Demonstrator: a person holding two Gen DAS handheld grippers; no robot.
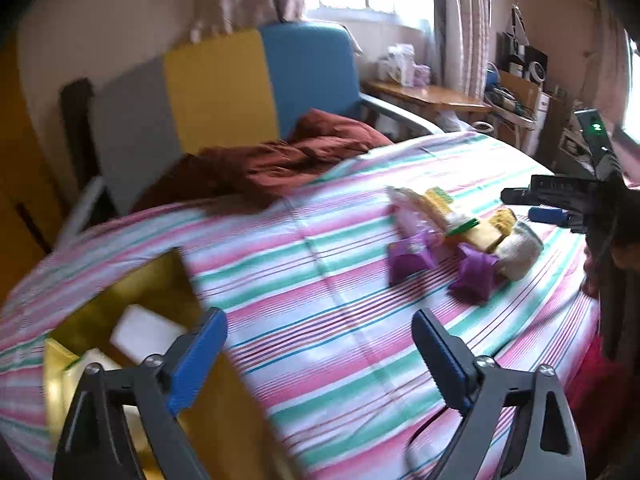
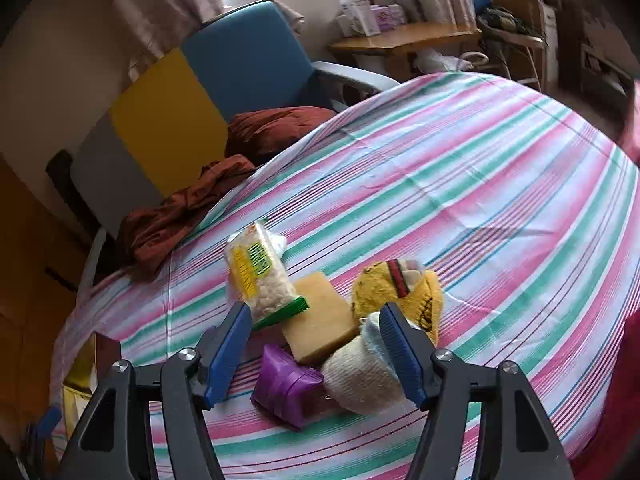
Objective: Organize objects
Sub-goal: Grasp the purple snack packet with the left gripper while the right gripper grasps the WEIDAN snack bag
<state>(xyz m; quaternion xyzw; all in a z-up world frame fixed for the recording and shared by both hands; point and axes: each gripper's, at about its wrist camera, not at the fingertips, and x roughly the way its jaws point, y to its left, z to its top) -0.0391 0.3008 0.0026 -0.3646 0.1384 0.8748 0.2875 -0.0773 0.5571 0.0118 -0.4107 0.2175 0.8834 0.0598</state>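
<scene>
A small pile lies on the striped bed sheet [image 2: 480, 184]: a clear snack bag [image 2: 260, 276], a yellow block [image 2: 320, 316], a yellow plush [image 2: 400, 292], a cream knitted roll [image 2: 356, 380] and a purple packet [image 2: 286, 386]. My right gripper [image 2: 316, 344] hangs just above the pile's near side, jaws open, pads touching nothing. In the left wrist view the same pile [image 1: 452, 236] lies far right, with the right gripper [image 1: 528, 205] beside it. My left gripper [image 1: 320, 356] is open and empty over bare sheet. A gold box [image 1: 132, 304] holding white items sits by its left finger.
A crumpled maroon blanket [image 1: 280, 160] lies at the head of the bed against a grey, yellow and blue headboard [image 1: 216, 92]. A wooden desk [image 1: 432, 96] with clutter stands under the window. The gold box [image 2: 86, 364] shows at the far left in the right wrist view.
</scene>
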